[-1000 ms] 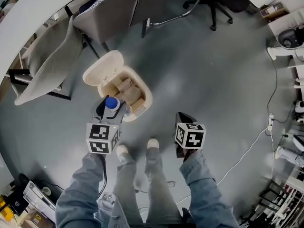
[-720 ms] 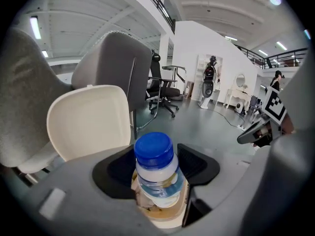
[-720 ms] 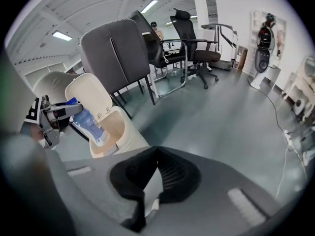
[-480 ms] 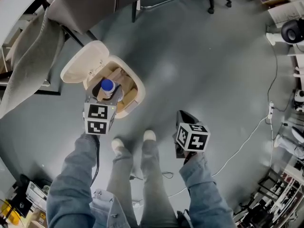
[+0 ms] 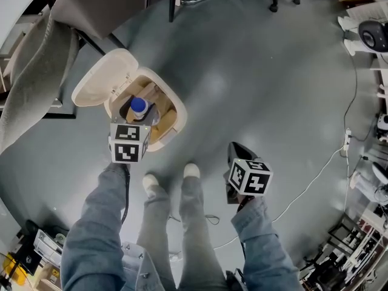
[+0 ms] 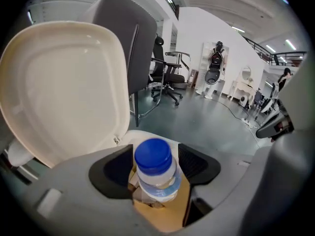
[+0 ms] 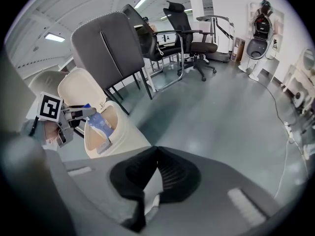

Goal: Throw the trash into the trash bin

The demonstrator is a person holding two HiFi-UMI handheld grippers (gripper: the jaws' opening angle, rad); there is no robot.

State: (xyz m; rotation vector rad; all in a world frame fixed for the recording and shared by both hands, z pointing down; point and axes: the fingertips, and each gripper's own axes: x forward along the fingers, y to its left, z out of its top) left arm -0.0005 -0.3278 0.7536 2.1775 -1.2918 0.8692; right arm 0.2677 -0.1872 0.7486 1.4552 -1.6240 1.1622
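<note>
While the blue-capped water bottle (image 6: pixel 155 173) is clamped in the left hand-held gripper (image 5: pixel 140 116) above the open trash bin (image 5: pixel 176 117) (right hand-held gripper (image 7: pixel 156 156) closed together, empty), the bin's rim could be struck if release comes off-centre.

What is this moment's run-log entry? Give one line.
left gripper: shut on bottle, above open trash bin | right gripper: shut, empty, over floor | drop: not yet done

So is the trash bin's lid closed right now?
No, the lid stands open while the left gripper holds a bottle over the trash bin.
</note>
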